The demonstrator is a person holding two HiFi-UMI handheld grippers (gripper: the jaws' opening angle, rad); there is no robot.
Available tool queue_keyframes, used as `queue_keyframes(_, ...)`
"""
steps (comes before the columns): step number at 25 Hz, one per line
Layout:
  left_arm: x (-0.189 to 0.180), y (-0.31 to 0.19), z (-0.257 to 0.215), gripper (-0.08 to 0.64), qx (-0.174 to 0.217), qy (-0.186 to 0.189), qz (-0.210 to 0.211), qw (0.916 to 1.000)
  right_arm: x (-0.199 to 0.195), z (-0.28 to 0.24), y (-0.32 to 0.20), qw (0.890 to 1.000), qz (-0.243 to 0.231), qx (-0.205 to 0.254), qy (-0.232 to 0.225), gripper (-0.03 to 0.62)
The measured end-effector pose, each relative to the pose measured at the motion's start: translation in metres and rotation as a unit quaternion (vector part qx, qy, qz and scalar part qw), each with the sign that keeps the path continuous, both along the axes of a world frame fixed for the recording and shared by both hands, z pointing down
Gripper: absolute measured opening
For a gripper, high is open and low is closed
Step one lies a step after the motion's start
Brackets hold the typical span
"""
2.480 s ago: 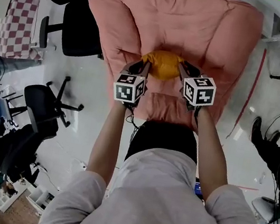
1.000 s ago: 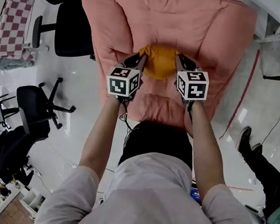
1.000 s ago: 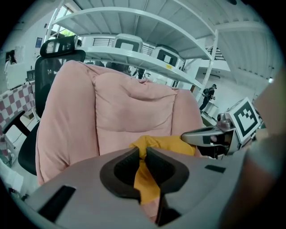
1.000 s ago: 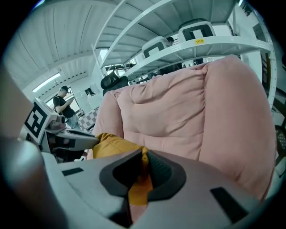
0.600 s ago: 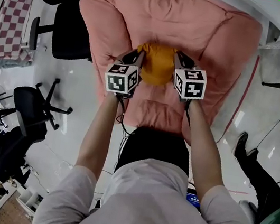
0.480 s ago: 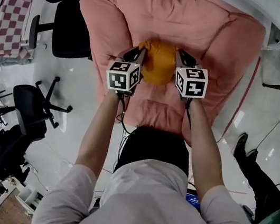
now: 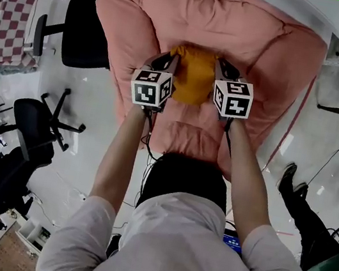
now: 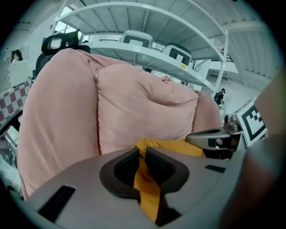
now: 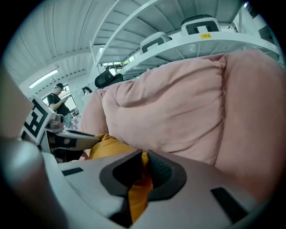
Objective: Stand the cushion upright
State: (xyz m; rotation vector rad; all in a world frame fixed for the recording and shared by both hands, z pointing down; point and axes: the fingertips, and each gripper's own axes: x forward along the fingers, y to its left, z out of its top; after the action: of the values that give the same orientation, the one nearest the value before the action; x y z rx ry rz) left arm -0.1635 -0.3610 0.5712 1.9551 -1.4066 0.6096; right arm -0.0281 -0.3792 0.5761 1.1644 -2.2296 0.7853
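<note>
Room: white glossy floor (image 7: 97,106); a big pink armchair (image 7: 209,22) fills the top middle of the head view, black office chairs (image 7: 48,123) stand at the left, a red-and-white checked seat (image 7: 11,19) is further left, and a red line (image 7: 291,127) runs along the floor to the armchair's right.
Background: white shelving (image 8: 147,49) rises behind the armchair in both gripper views.
Cushion (image 7: 193,77): yellow-orange, in the middle of the armchair, in front of the backrest and between its two thick arms. The cushion is flanked by the left gripper (image 8: 142,154) and the right gripper (image 9: 144,159). Whether its lower edge touches the seat I cannot tell.
Left gripper: at the cushion's left edge, pointing forward and down. Its fingers (image 8: 161,167) are nearly together, pinching a fold of the yellow fabric that runs down between the pads.
Right gripper: at the cushion's right edge, angled the same way. Its fingers (image 9: 161,172) are closed tighter on a thinner fold of the same fabric.
Cubes: left cube (image 7: 150,87) and right cube (image 7: 232,98) sit level with each other, just beside the cushion's lower half.
Person: grey shirt, both arms stretched forward, standing at the armchair's front edge.
Bystander: a dark-trousered leg (image 7: 303,207) lies on the floor at the right.
</note>
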Motion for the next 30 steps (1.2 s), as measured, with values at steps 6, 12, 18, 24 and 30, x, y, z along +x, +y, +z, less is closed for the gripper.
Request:
queue_keyframes(6, 0.005, -0.011, 0.007, 0.058, -0.001, -0.006, -0.011, 0.9999, 0.006, 0.009, -0.011, 1.0, -0.001, -0.003, -0.001, 0.037)
queue_keyframes(12, -0.003, -0.017, 0.008, 0.058, -0.005, -0.021, -0.019, 0.9996, -0.002, 0.009, -0.017, 1.0, -0.003, -0.007, 0.0, 0.037)
queue_keyframes(18, -0.001, -0.021, 0.013, 0.058, -0.014, -0.078, -0.027, 0.9965, -0.001, 0.014, -0.018, 0.999, -0.017, -0.002, 0.029, 0.047)
queue_keyframes(24, -0.012, -0.022, -0.003, 0.068, 0.021, -0.104, -0.066, 0.9921, 0.005, 0.003, -0.023, 1.0, -0.006, 0.008, 0.015, 0.142)
queue_keyframes(30, -0.027, -0.007, -0.024, 0.072, 0.027, -0.082, -0.092, 0.992, 0.023, -0.019, -0.011, 0.998, 0.042, 0.032, -0.022, 0.163)
